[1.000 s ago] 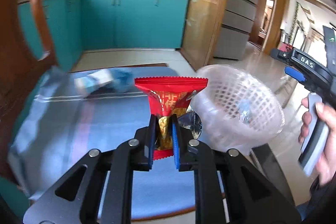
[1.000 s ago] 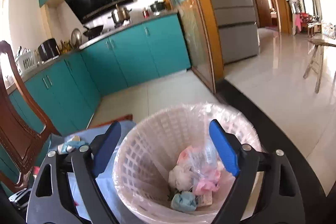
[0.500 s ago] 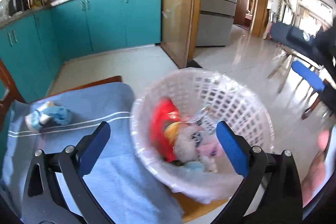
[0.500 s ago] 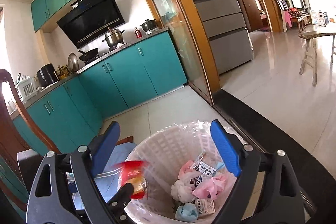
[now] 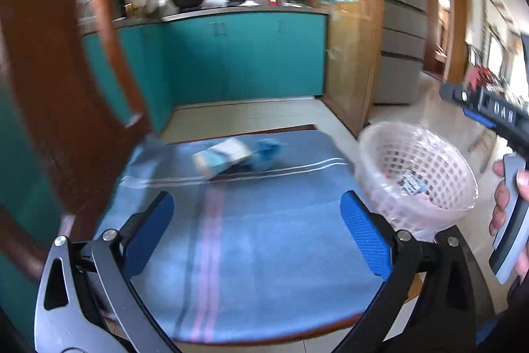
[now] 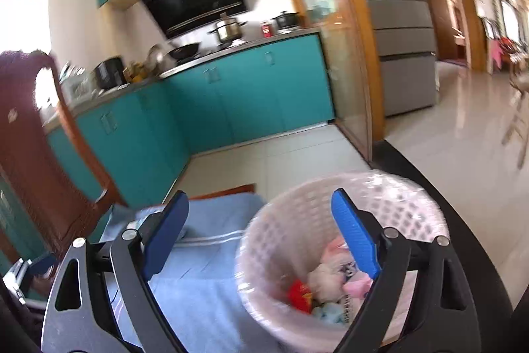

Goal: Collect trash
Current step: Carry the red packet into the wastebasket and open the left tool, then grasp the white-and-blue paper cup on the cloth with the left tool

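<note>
My left gripper [image 5: 256,229] stands spread as wide as it goes, its two blue pads apart over the blue cloth [image 5: 264,253], and there is nothing between them. The jaws sprang open within the past second, but they have not widened any further since. My right gripper [image 6: 259,234] is wide open too and holds nothing: its left pad hangs above the cloth and its right pad above the mouth of the basket [image 6: 284,240].

One white lattice basket with a thin plastic liner sits at the right edge of the cloth, on the table. In the right wrist view I count one red wrapper [image 6: 299,295] lying at the bottom of it, to the left of a heap of pale scraps: one whitish wad, something pink, something light blue and one printed packet. The blur keeps me from counting that heap exactly.

Two pieces of trash lie on the cloth at its far side, touching or nearly so: one white and blue packet [image 5: 223,157] and one crumpled blue wad [image 5: 267,151] just to its right. Both are well apart from my left pads.

One dark wooden chair back [image 5: 66,88] rises at the left. My right hand [image 5: 506,204] shows at the right edge of the left view, wrapped around the handle of its gripper
</note>
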Demonstrator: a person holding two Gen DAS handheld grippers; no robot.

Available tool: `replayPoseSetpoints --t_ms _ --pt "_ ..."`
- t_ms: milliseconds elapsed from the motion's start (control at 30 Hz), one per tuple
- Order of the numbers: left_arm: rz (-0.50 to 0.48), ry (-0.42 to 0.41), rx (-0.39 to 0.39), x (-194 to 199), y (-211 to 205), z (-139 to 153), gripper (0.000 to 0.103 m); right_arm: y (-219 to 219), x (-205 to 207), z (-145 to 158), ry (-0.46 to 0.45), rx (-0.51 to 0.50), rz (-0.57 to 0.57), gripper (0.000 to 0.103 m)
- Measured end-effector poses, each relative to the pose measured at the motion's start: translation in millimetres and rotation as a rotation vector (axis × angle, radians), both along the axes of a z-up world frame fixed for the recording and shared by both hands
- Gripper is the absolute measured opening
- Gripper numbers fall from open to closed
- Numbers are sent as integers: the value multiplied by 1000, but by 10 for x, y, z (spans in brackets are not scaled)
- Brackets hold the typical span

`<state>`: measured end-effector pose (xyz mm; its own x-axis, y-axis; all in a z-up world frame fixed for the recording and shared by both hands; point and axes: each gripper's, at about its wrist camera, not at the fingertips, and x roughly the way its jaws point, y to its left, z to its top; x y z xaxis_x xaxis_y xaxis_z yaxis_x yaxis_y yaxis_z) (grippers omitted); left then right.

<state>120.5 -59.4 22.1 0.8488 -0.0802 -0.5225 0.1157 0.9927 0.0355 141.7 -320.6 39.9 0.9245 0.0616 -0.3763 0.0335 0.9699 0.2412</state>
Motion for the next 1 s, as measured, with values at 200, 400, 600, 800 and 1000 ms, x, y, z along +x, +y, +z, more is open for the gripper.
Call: replayPoseSetpoints --t_ms 200,400,600,800,1000 --pt "96 20 -73 -117 554 -201 100 660 -21 -128 39 -79 143 87" --pt "106 71 -74 -32 642 -375 100 1122 -44 -292 83 -152 219 87" --pt "100 69 -90 -41 657 -346 100 1223 -7 -323 89 -157 222 87" --pt "100 75 -94 -7 636 -361 100 1193 21 -349 98 -159 216 87" --pt "118 107 -131 158 628 -385 100 1178 26 -343 98 -149 214 87"
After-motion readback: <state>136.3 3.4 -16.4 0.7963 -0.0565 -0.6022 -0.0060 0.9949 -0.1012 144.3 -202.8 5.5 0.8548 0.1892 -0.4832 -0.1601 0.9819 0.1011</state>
